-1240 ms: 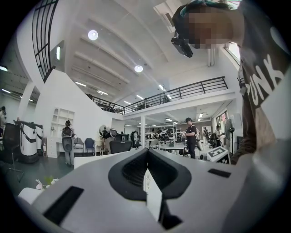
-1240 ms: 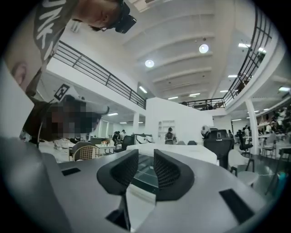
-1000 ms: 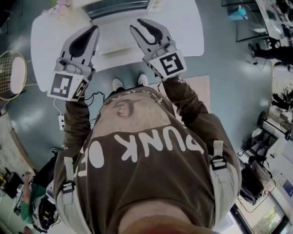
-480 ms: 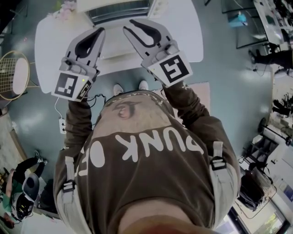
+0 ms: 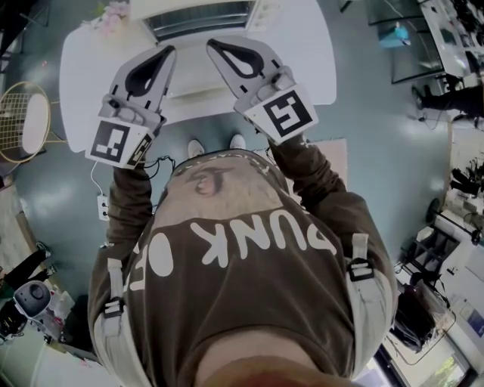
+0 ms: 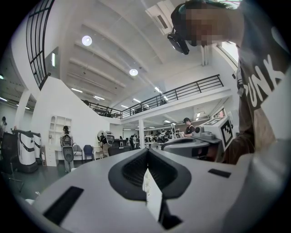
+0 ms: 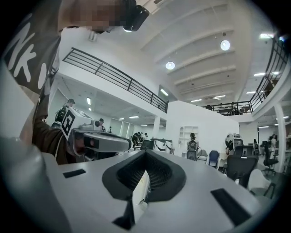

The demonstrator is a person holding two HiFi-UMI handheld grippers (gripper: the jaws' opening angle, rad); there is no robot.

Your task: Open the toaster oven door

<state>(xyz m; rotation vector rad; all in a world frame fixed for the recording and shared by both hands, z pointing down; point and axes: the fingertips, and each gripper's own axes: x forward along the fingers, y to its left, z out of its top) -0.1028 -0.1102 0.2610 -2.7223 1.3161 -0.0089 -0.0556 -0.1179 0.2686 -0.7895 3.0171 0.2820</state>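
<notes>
Over the table [image 5: 83, 68], left gripper [image 5: 168, 51] is pinched shut, empty; right gripper [image 5: 212, 44] just closed on nothing. Toaster oven door [image 5: 198, 18]? Can't really tell, so go in level.

The person's shirt [image 5: 249, 302] says "PUNK" in big white letters, upside down. The letters next to it are too hard to read.

Grey left gripper [image 5: 167, 51] and right gripper [image 5: 212, 44], white table [image 5: 82, 69], brown shirt [image 5: 249, 291].
</notes>
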